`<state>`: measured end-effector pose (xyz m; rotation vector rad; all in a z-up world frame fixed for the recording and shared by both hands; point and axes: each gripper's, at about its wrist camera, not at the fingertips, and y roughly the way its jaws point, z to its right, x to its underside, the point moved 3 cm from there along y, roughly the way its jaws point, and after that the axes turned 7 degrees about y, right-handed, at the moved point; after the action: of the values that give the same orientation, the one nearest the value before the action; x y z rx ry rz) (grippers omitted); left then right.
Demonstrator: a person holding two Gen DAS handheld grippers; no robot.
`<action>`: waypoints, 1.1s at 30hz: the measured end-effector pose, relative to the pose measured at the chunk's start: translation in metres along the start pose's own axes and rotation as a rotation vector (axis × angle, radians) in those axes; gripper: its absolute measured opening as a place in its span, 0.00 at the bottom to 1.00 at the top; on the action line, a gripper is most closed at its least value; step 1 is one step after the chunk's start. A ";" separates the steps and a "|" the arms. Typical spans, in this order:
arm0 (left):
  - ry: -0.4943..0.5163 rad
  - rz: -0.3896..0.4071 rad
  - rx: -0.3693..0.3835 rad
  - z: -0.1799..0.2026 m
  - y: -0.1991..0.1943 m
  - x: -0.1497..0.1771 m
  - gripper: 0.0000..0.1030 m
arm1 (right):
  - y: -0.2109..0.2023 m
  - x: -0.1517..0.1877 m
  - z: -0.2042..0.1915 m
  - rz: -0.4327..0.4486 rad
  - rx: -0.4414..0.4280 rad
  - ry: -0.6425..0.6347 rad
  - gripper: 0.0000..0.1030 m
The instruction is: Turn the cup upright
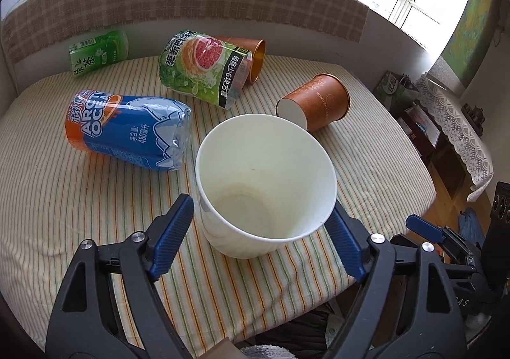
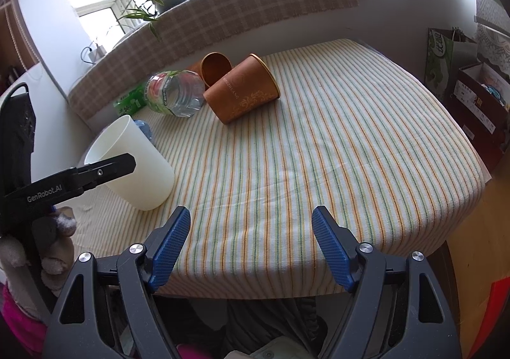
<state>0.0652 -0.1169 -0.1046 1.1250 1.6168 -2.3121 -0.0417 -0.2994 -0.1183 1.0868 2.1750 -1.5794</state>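
white paper cup [image 1: 266, 186]: the task's thing; mouth up, but tilted in the right wrist view, leaning toward the left hand-held gripper, base on or just above the striped cloth.
left hand-held gripper [image 1: 259, 239]: blue pads on either side of the white paper cup near its lower wall; its right pad touches the wall, a sliver of gap shows at its left pad; judged as a loose hold or just letting go, so grip cannot be told.
right hand-held gripper [image 2: 251, 247]: jaws spread wide, holding nothing, near the table edge, well apart from the white paper cup.
table [image 2: 366, 142]: covered in striped cloth.
brown cups [image 1: 315, 102]: two, beyond the white paper cup, both lying on their sides.
bottles [image 1: 127, 129]: blue, grapefruit-label and green, lying beyond the white paper cup.
progress: judged nearly done for the white paper cup; settling flat and release remain; brown cups not yet righted.
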 end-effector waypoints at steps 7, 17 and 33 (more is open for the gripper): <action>-0.026 -0.016 -0.012 -0.010 0.000 0.017 0.90 | 0.001 -0.001 -0.004 -0.003 0.001 -0.011 0.76; -0.083 0.050 -0.082 -0.035 -0.032 0.030 0.90 | 0.002 -0.013 -0.029 0.034 -0.009 -0.089 0.76; -0.097 0.319 -0.334 -0.050 -0.111 0.028 0.96 | -0.002 -0.031 -0.063 0.123 -0.031 -0.161 0.79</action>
<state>0.0181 -0.0178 -0.0448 1.0803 1.5779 -1.7923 -0.0080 -0.2563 -0.0747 1.0255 1.9828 -1.5182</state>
